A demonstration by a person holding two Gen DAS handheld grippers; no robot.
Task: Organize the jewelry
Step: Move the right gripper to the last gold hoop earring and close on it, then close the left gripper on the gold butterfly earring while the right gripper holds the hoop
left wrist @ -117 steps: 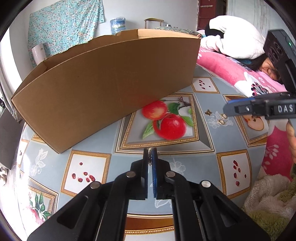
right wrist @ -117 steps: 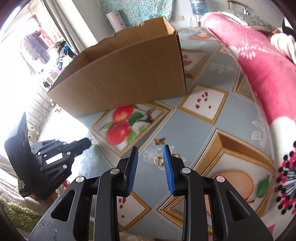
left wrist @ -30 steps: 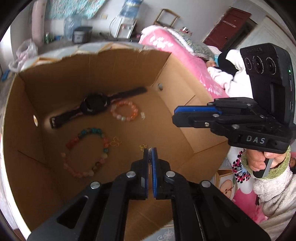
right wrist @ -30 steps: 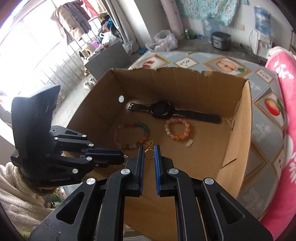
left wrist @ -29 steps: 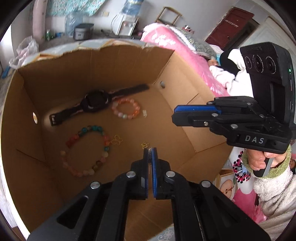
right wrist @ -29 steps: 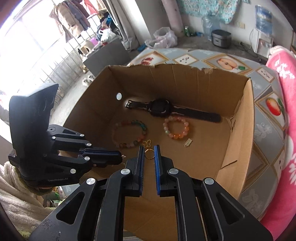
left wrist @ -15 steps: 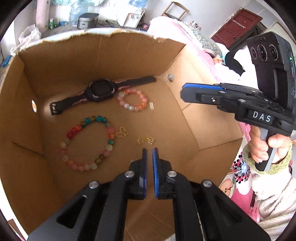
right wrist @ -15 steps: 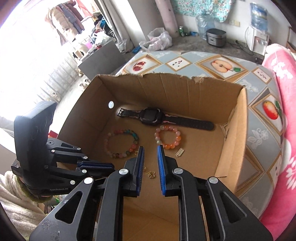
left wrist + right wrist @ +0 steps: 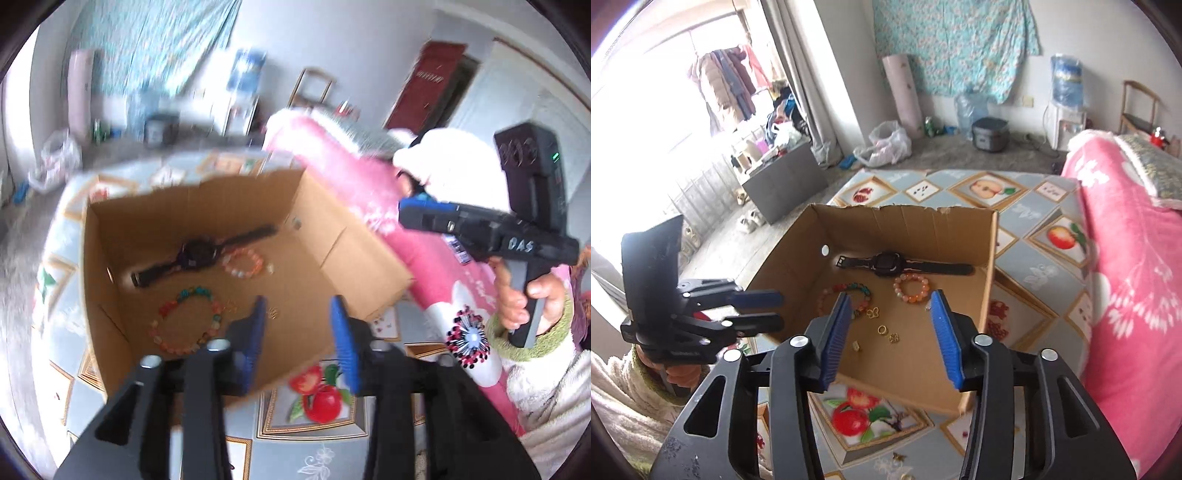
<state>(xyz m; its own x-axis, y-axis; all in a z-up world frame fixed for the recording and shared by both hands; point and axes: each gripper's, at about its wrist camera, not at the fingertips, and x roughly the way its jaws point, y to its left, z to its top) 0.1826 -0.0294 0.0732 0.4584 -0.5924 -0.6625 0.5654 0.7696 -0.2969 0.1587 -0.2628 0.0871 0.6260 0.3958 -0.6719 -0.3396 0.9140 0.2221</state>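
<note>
My right claw has just sprung apart and has nothing between its blue pads; the left claw has parted the same way, equally bare. A second ago both were pinched nearly shut low over the cardboard box; now both have lifted back above its near wall. I judge the drops done: a gold ring and small gold charms lie loose on the box floor at my twelve o'clock. Beyond them lie a butterfly charm, two bead bracelets and, at the far wall, a black watch. At six o'clock, outside the box on the fruit-patterned cloth, more gold bits wait. Only "DAS" is readable, on the right claw's body.
</note>
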